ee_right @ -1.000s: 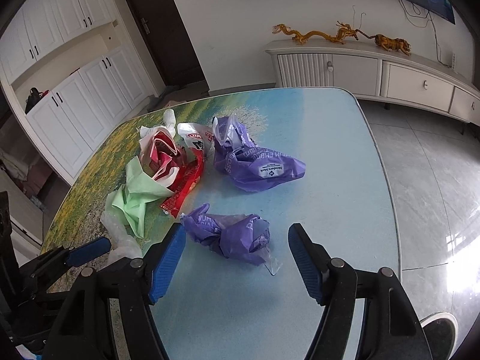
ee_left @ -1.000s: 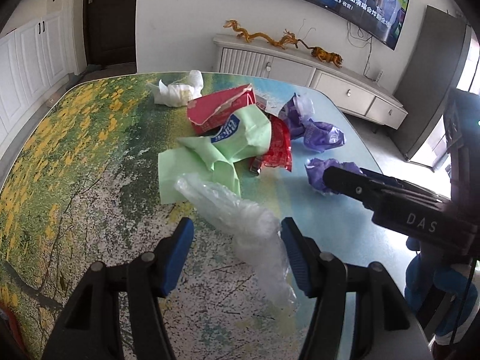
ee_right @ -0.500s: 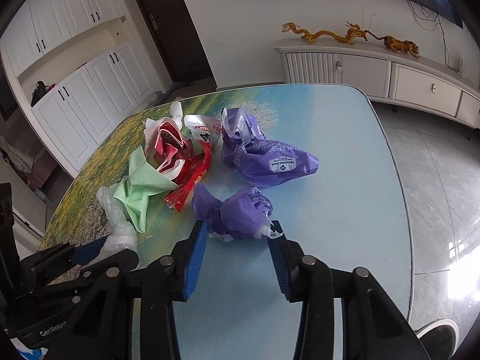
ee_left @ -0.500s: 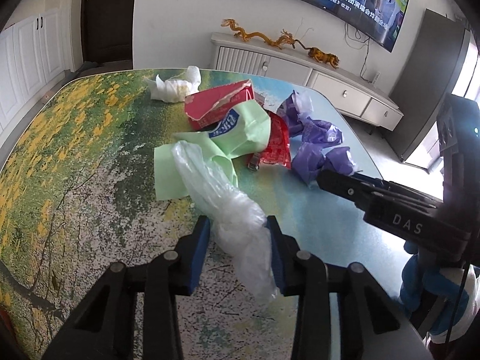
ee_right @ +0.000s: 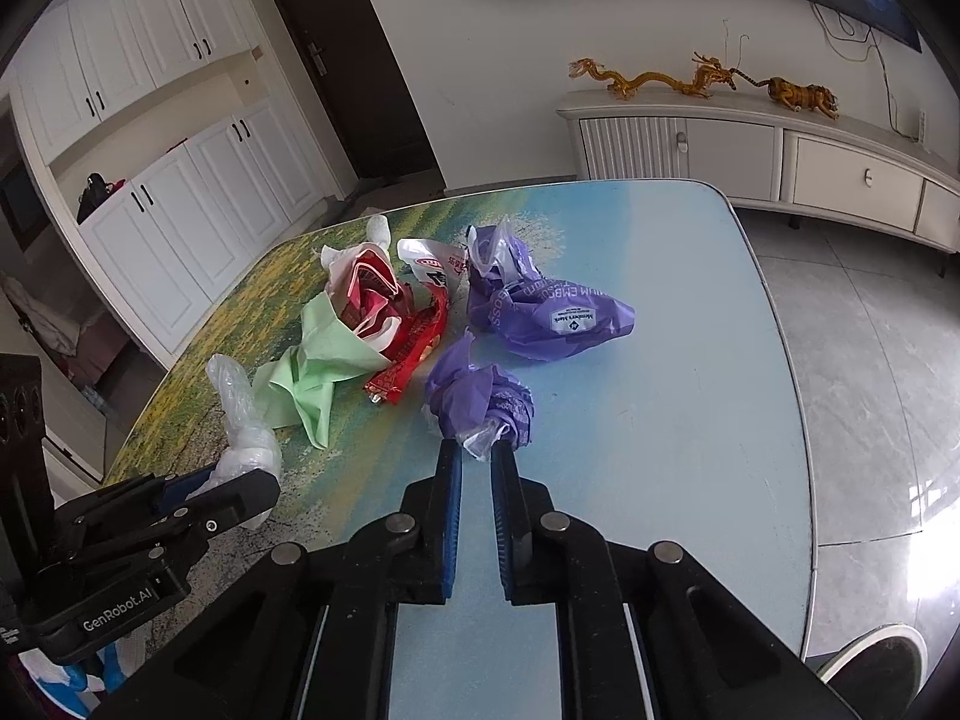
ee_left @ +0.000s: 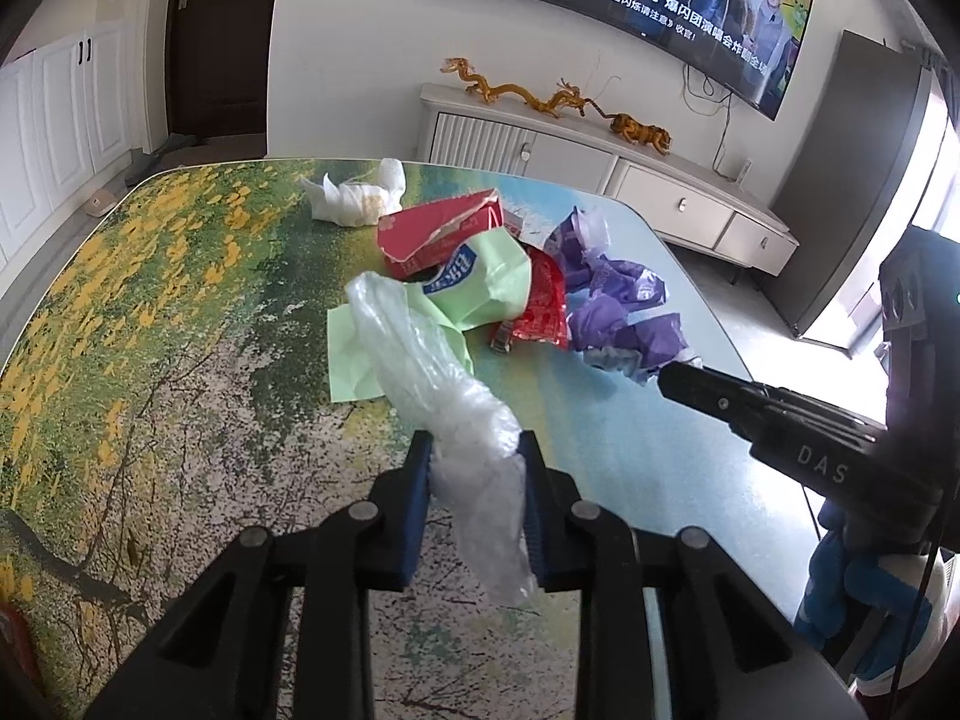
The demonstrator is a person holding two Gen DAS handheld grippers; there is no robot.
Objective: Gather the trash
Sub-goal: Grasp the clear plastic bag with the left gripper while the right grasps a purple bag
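My left gripper (ee_left: 474, 450) is closing on a clear plastic bag (ee_left: 444, 384), its blue pads already pressed into the crinkled film near the table's (ee_left: 150, 324) front edge. My right gripper (ee_right: 477, 456) is clamped tight on the near end of a crumpled purple bag (ee_right: 474, 396). Beyond them lie a green wrapper (ee_left: 486, 282), a red wrapper (ee_left: 543, 306), a red box (ee_left: 432, 231), another purple bag (ee_right: 552, 315) and a white tissue (ee_left: 354, 198).
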